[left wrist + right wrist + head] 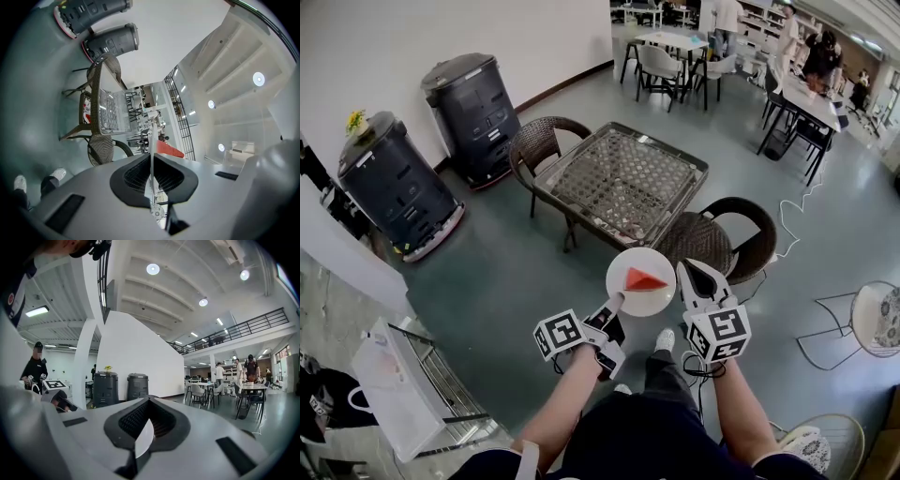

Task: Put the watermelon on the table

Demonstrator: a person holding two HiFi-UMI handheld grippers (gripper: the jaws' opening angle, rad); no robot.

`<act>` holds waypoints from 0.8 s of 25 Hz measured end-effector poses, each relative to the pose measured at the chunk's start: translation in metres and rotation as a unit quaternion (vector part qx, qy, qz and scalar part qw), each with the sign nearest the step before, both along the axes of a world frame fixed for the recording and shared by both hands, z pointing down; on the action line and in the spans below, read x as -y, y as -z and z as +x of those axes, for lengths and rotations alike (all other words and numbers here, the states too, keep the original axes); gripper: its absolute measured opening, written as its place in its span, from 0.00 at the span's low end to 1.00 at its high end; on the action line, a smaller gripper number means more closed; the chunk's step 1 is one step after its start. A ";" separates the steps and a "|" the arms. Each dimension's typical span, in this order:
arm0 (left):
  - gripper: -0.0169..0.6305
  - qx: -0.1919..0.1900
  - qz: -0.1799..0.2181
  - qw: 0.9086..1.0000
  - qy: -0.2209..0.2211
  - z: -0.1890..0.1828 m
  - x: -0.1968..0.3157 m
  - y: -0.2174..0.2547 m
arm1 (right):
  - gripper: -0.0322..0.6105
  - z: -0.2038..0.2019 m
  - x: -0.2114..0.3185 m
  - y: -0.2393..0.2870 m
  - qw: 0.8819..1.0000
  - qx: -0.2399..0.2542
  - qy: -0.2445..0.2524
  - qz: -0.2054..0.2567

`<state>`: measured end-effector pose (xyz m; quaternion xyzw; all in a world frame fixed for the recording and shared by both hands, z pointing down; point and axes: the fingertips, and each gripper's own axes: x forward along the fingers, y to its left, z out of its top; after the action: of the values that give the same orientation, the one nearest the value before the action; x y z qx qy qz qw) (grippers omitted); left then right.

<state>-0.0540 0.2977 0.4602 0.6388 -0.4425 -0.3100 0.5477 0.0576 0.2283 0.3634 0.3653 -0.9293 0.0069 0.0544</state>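
Note:
A red watermelon wedge (644, 279) lies on a round white plate (630, 265) held in the air in front of me, just short of the glass-topped wicker table (572, 153). My left gripper (617, 302) is shut on the plate's near-left rim. In the left gripper view the plate (152, 136) shows edge-on between the closed jaws of that gripper (151, 159), with the wedge (169, 150) to its right. My right gripper (682, 277) meets the plate's right rim. In the right gripper view the white rim (143, 439) sits between that gripper's (145, 427) jaws.
Wicker chairs stand round the table: one at its left (539, 141), two on its near side (698, 239) (741, 234). Two dark bins (478, 112) (394, 183) line the left wall. A white wire rack (412, 384) is at lower left. People sit at far tables (806, 56).

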 end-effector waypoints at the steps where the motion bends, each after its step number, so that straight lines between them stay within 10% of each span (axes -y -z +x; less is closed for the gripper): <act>1: 0.05 0.000 -0.001 1.000 0.000 0.000 0.004 0.000 | 0.05 0.001 0.004 0.000 1.000 0.000 -0.001 0.000; 20: 0.05 0.002 -0.012 1.000 0.006 0.000 0.124 -0.015 | 0.05 0.002 0.132 -0.020 1.000 0.003 0.005 -0.018</act>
<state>-0.0539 0.1738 0.4752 0.6303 -0.4507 -0.3067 0.5528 0.0592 0.0964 0.3832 0.3597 -0.9309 0.0248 0.0584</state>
